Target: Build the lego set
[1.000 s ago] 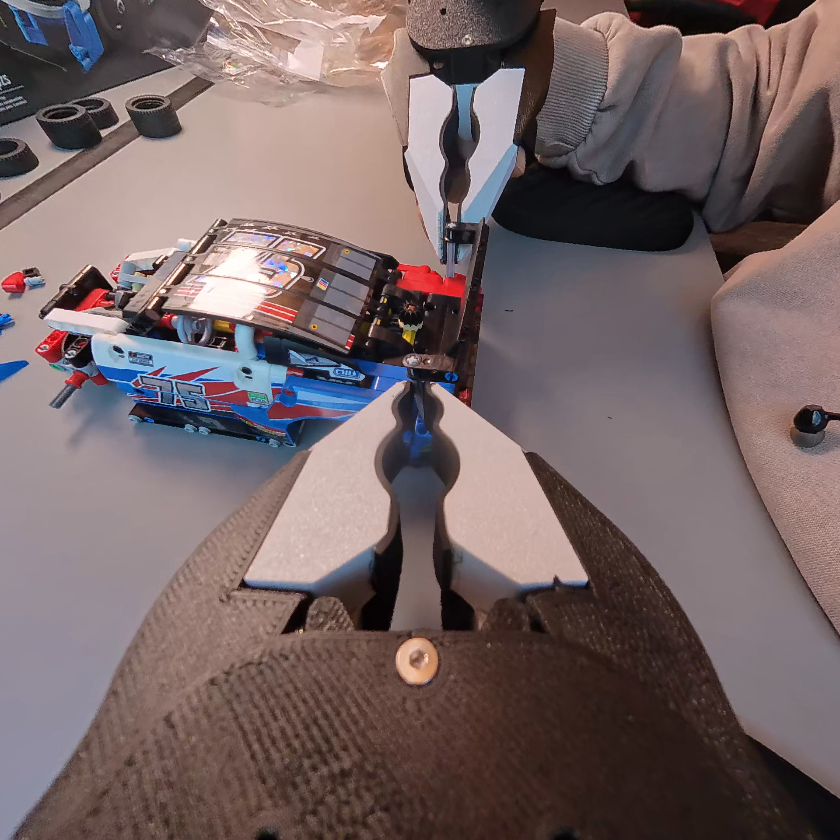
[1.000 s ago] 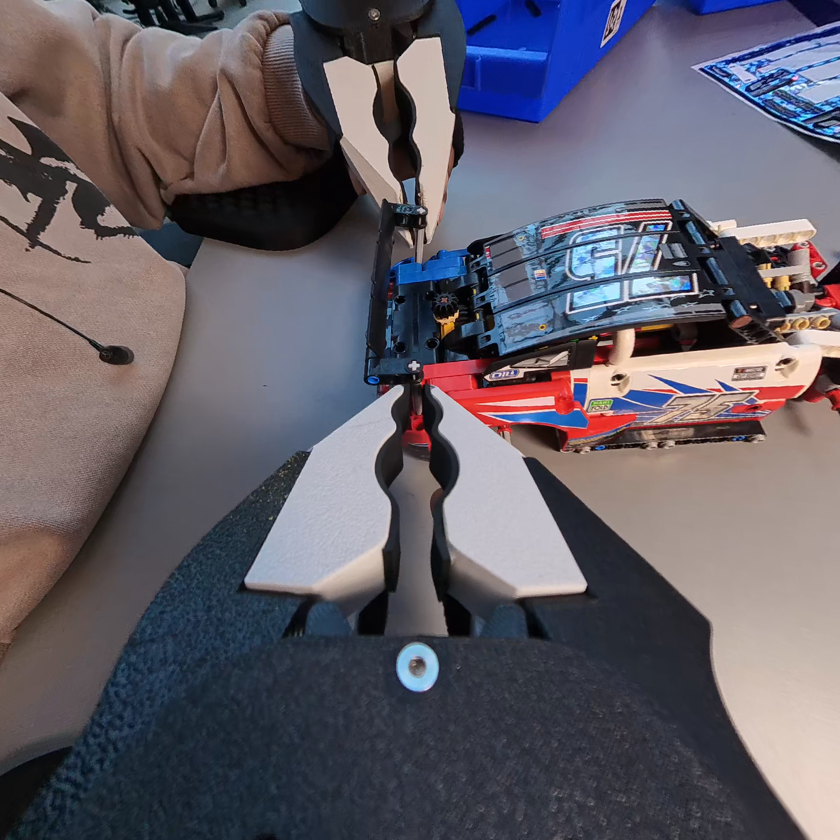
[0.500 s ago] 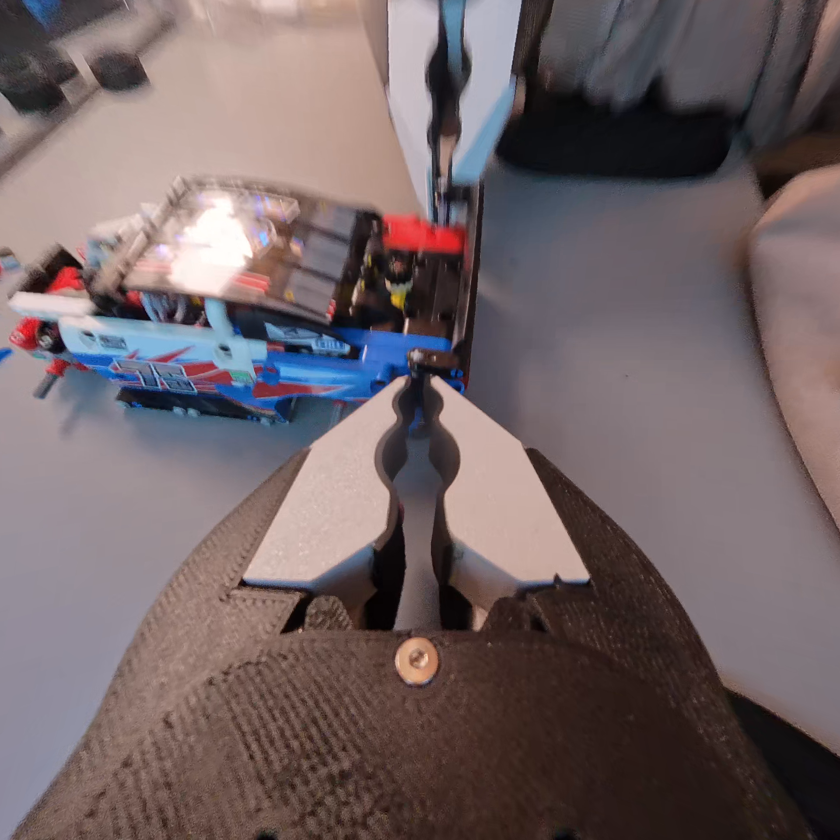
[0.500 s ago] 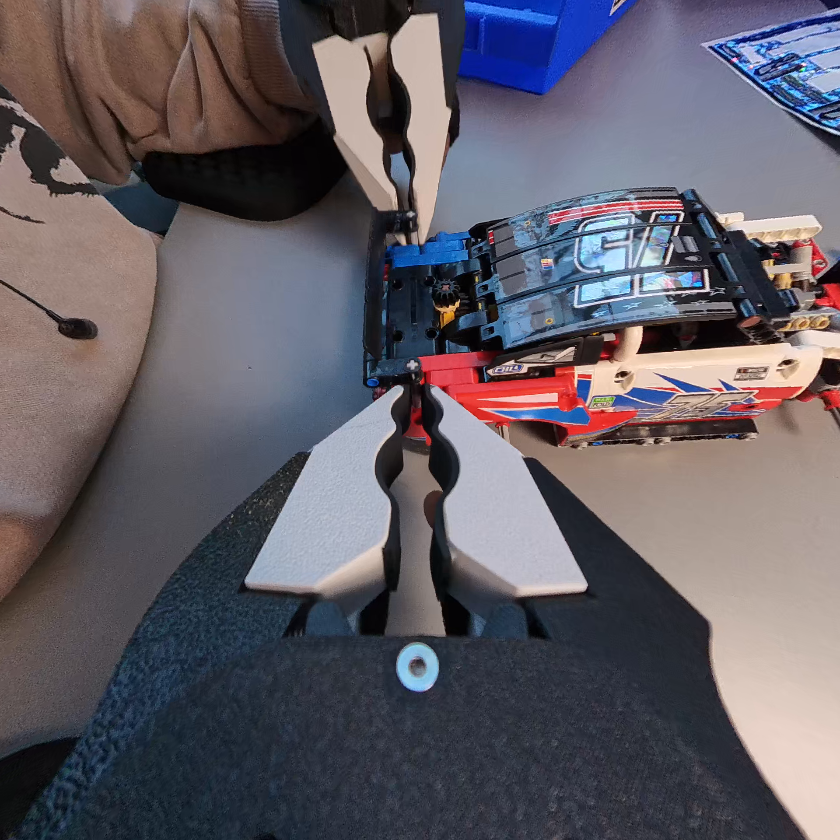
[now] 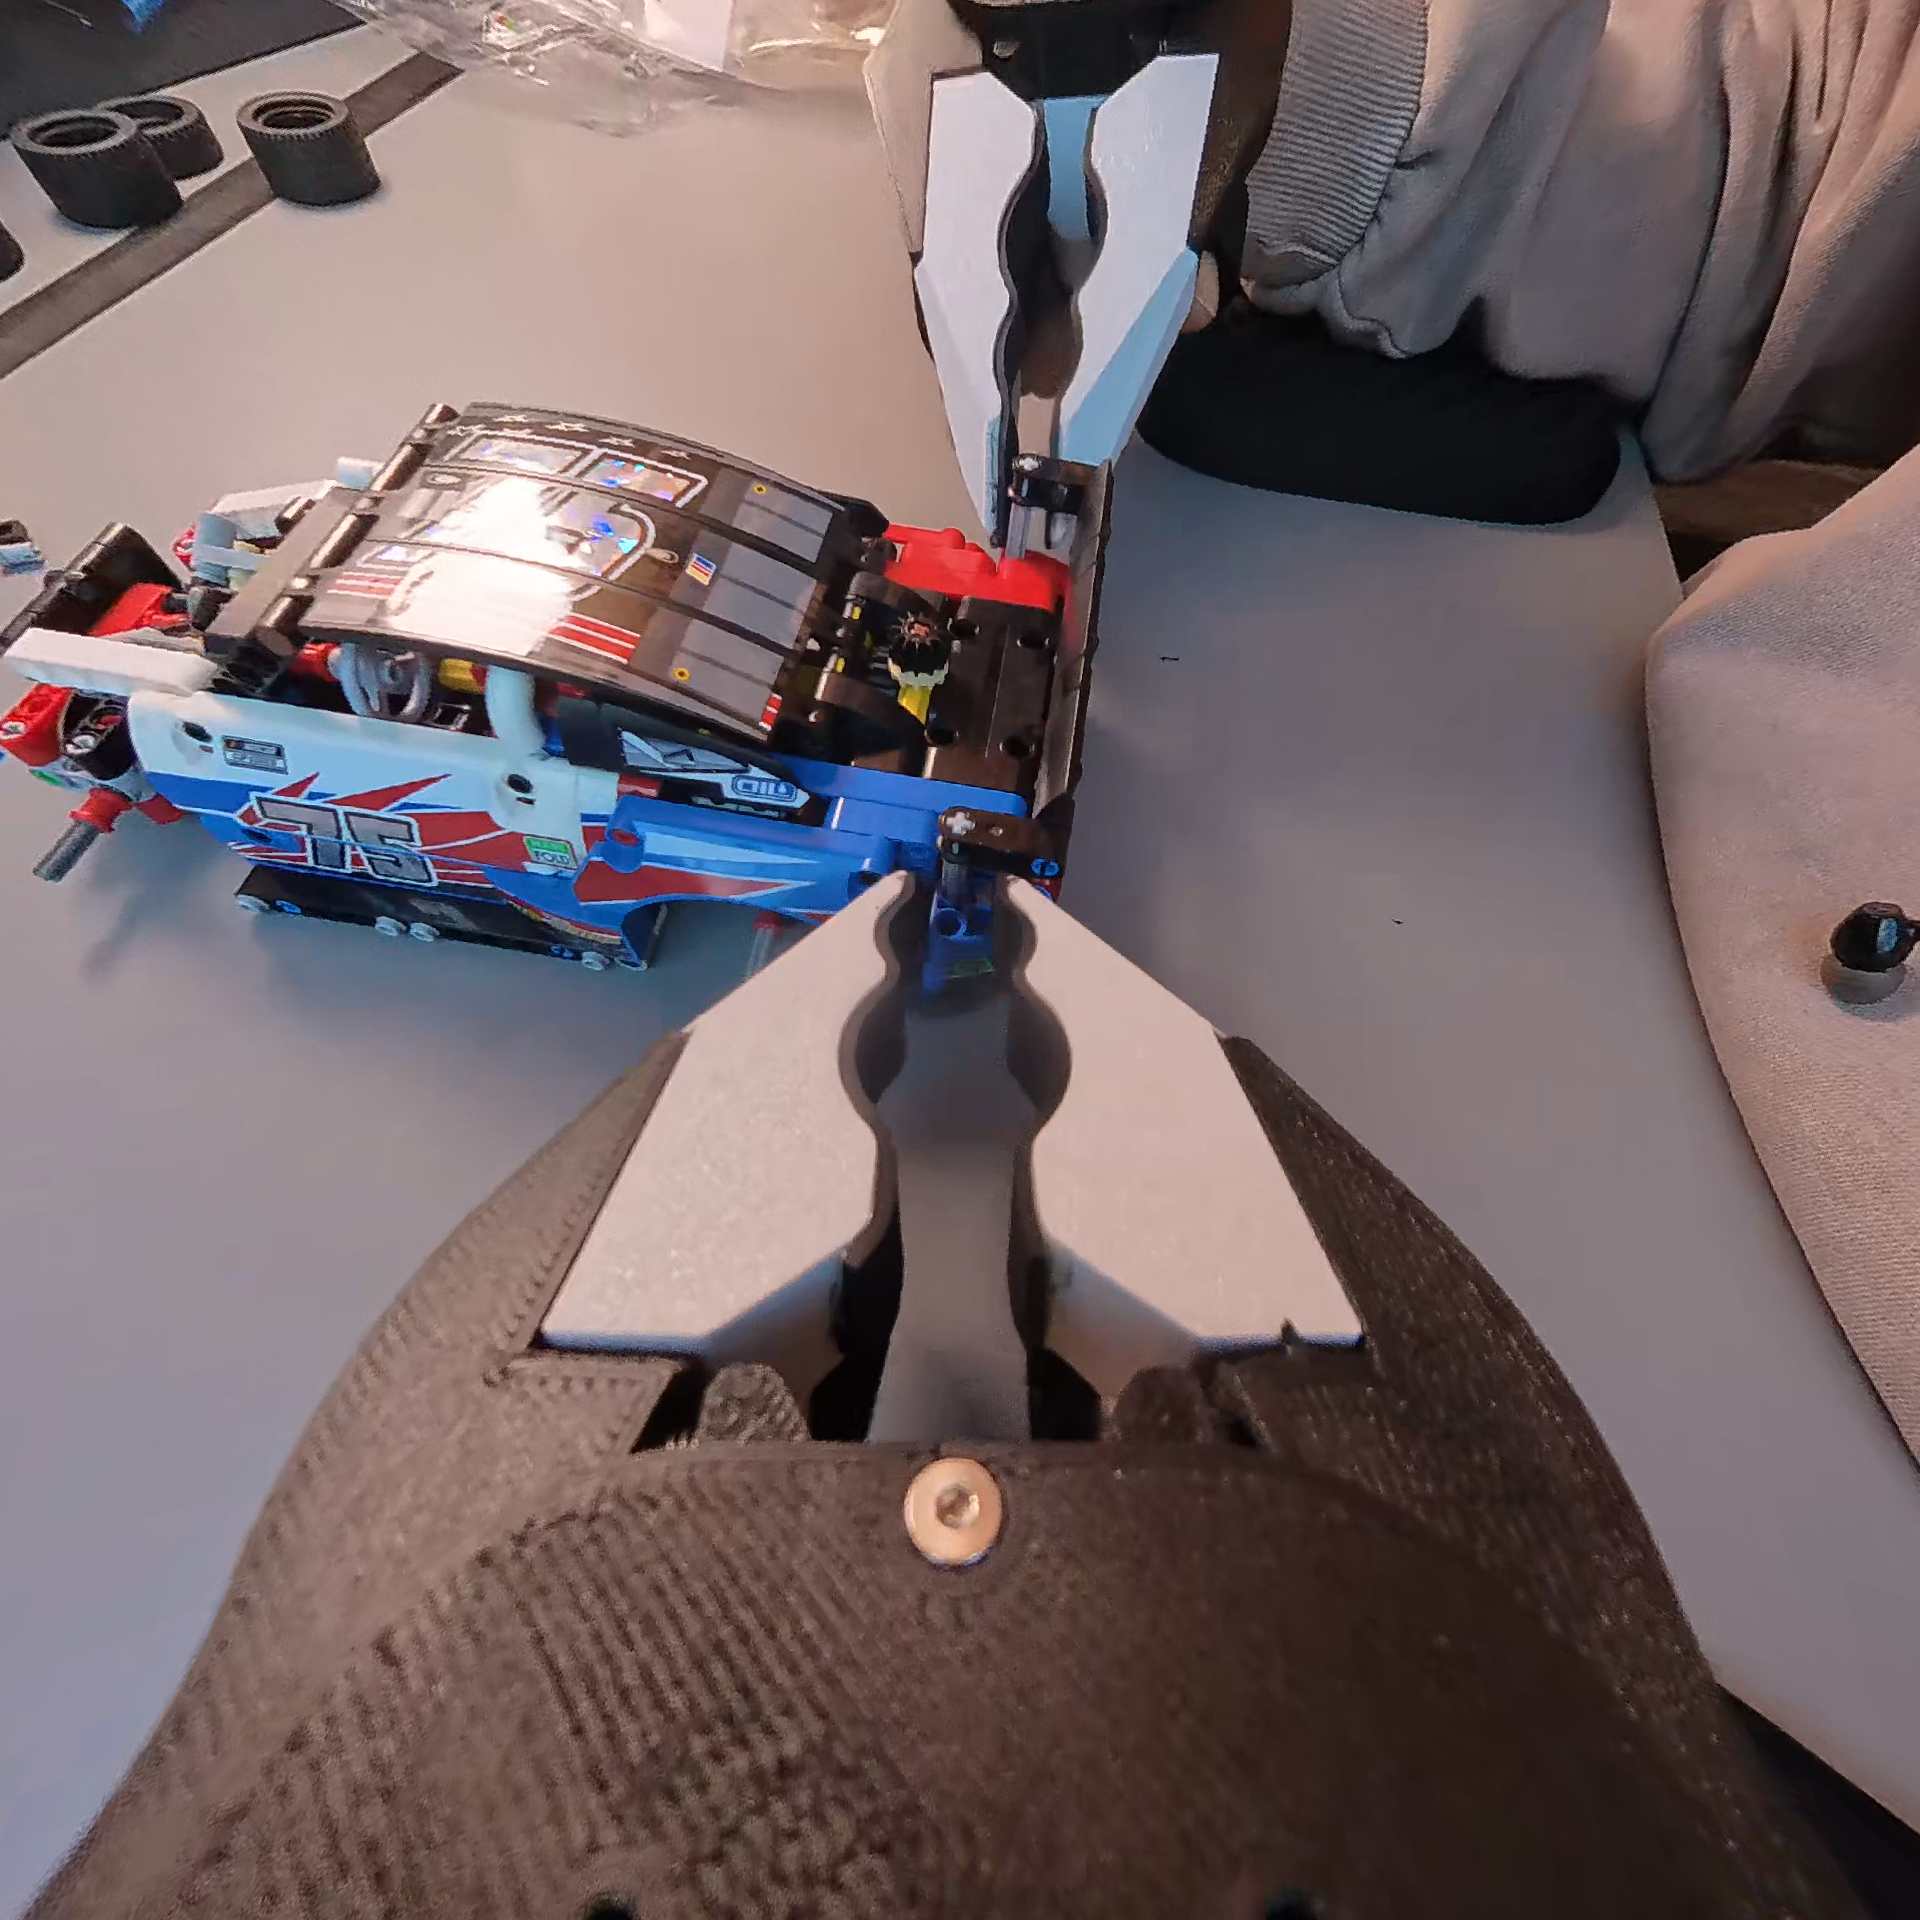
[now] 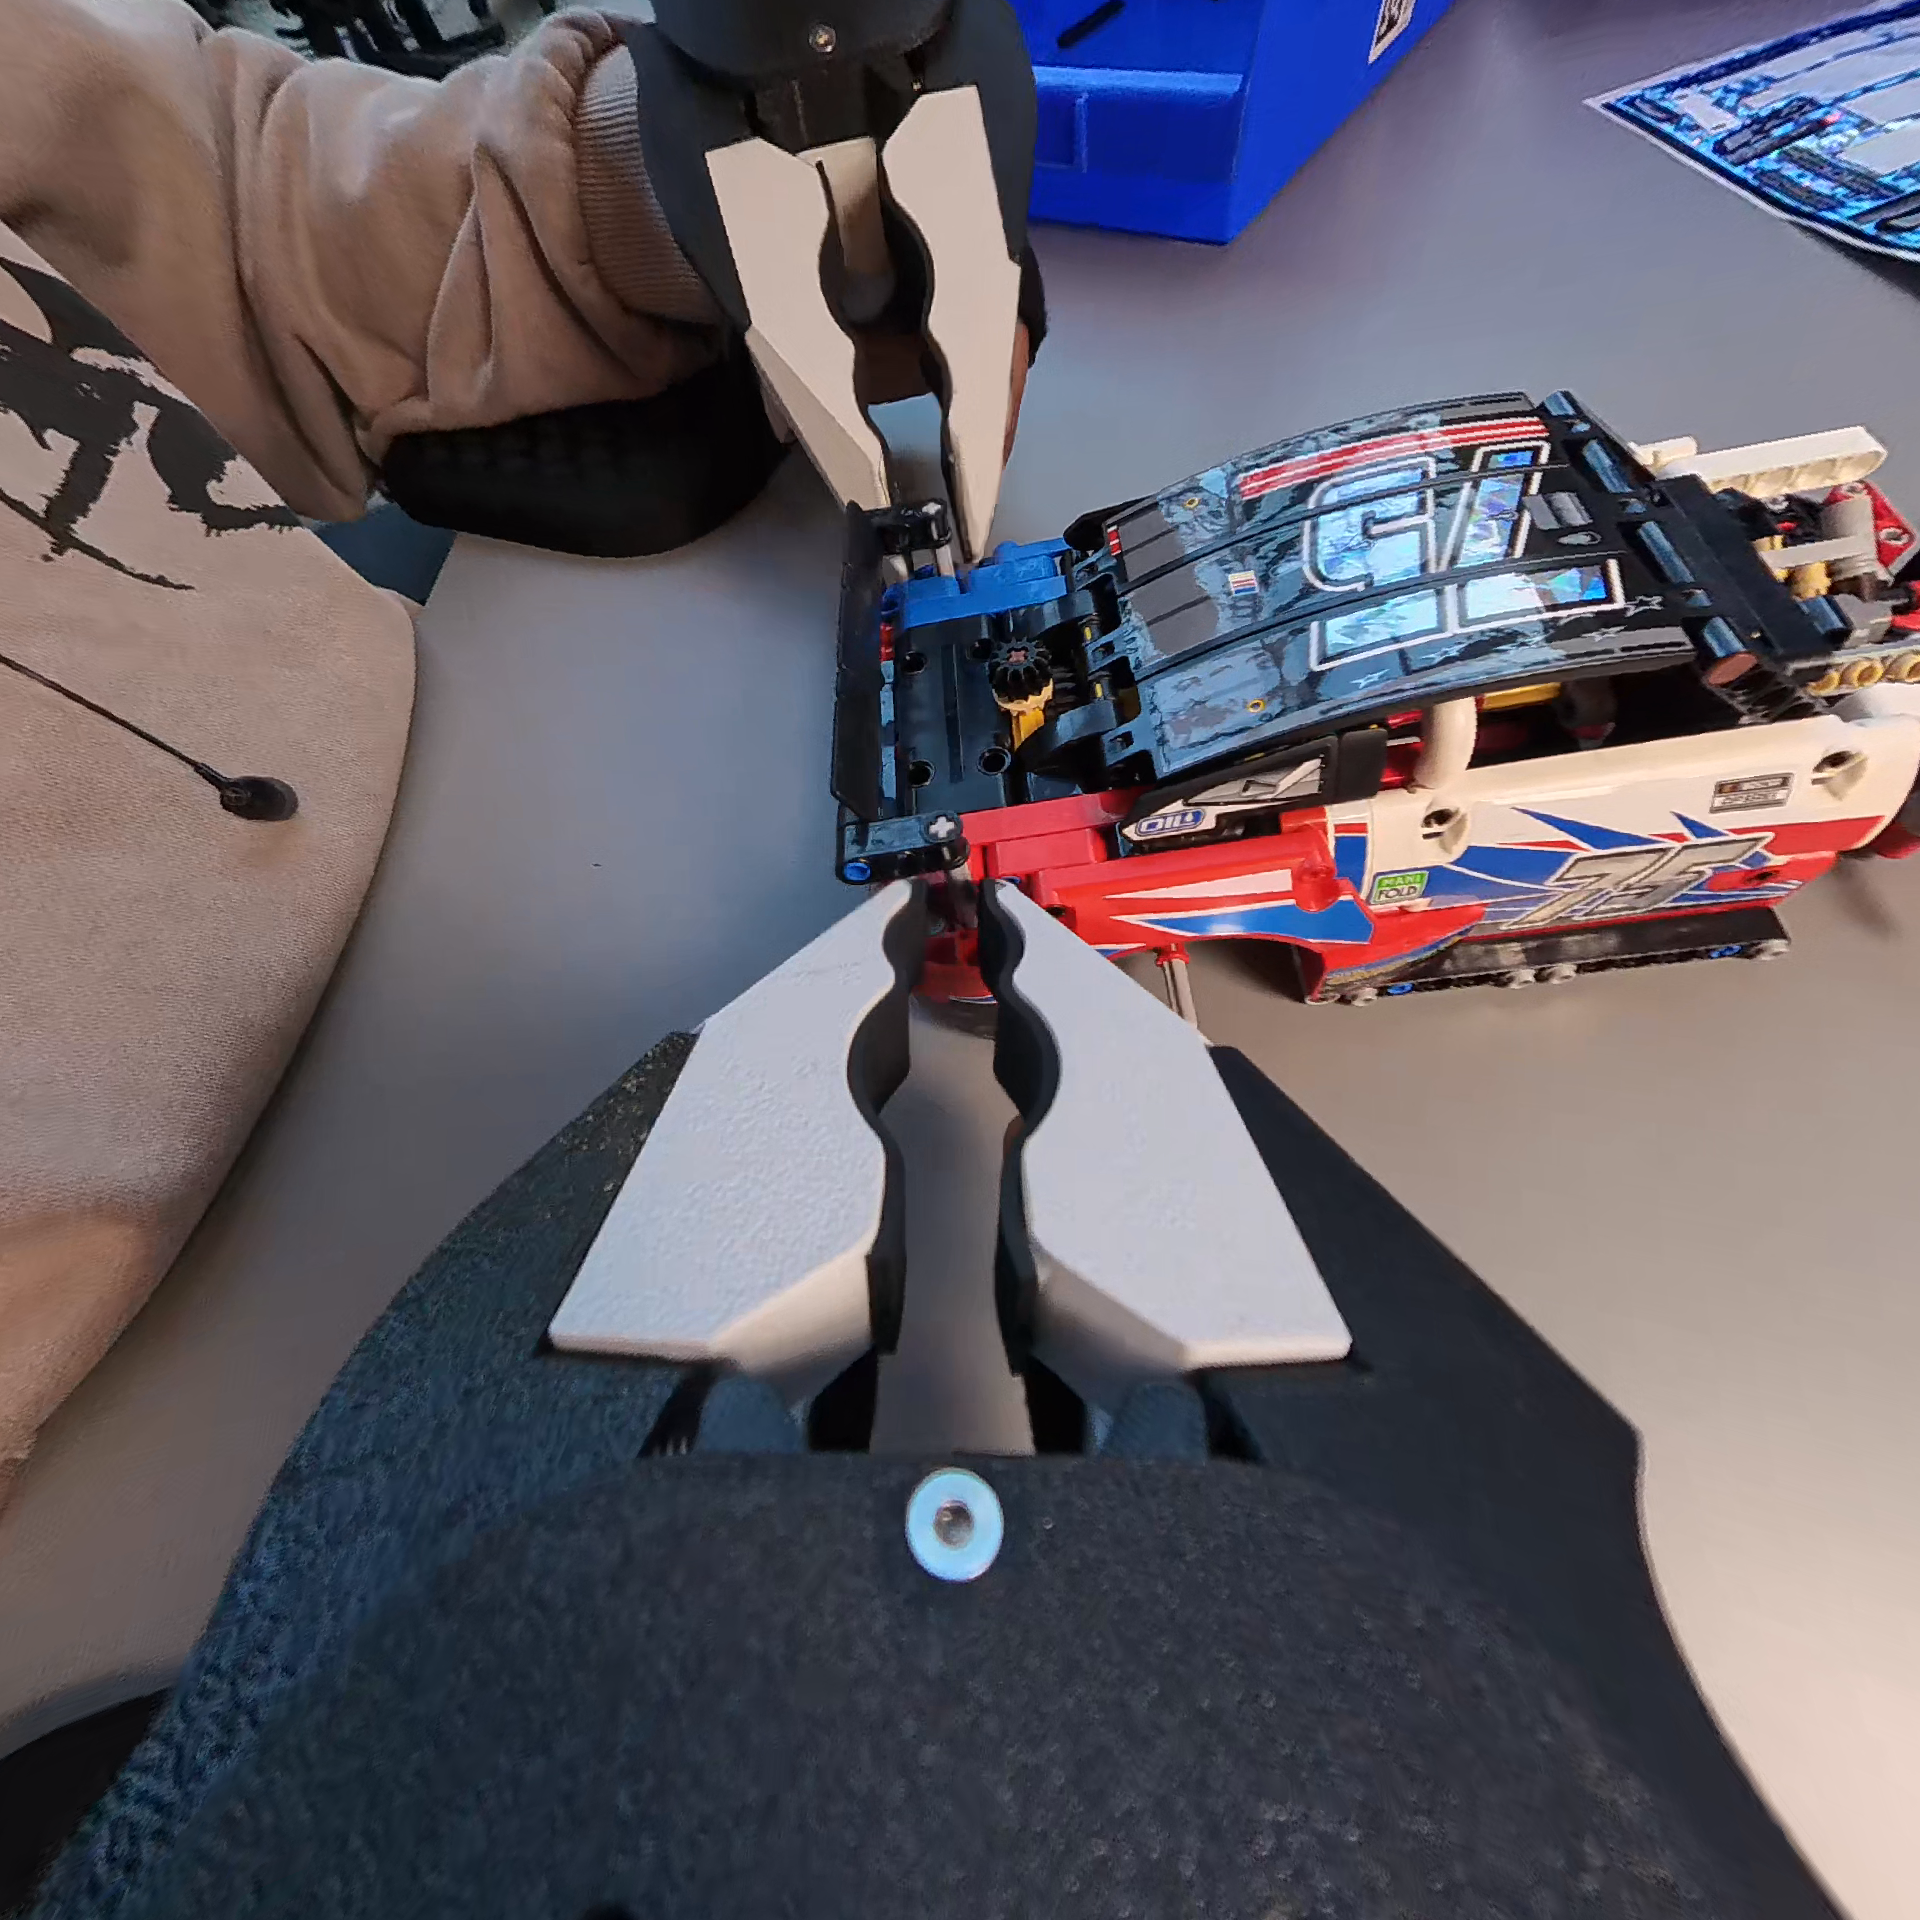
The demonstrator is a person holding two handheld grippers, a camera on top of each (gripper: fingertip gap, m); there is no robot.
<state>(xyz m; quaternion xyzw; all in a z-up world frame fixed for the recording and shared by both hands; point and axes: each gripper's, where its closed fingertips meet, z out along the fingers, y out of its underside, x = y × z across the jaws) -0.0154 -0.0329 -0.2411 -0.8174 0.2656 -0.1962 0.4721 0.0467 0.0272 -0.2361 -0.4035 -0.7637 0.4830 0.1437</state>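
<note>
A red, white and blue lego race car [image 5: 499, 727] lies on the grey table, its rear toward me; it also shows in the right wrist view [image 6: 1455, 790]. A black spoiler [image 5: 1081, 644] stands upright across the rear. My left gripper [image 5: 958, 902] straddles the blue rear corner under the spoiler's near end, jaws a little apart. It also shows in the right wrist view [image 6: 930, 509]. My right gripper [image 6: 948, 896] is shut on the grey post under the spoiler's other end, by the red corner. It also shows in the left wrist view [image 5: 1034, 488].
Black tyres [image 5: 307, 145] and a clear plastic bag [image 5: 623, 42] lie at the far left. A blue bin [image 6: 1195, 114] and a printed sheet [image 6: 1787, 125] lie behind the car. A person's beige sleeve [image 5: 1507, 187] and torso [image 5: 1818, 727] are at the table's edge. One gripper's finger ends stand about 10 cm off the other's.
My left gripper's jaws have parted a little around the blue rear corner. Both grippers have shifted slightly at the rear of the car. The car stays in place.
</note>
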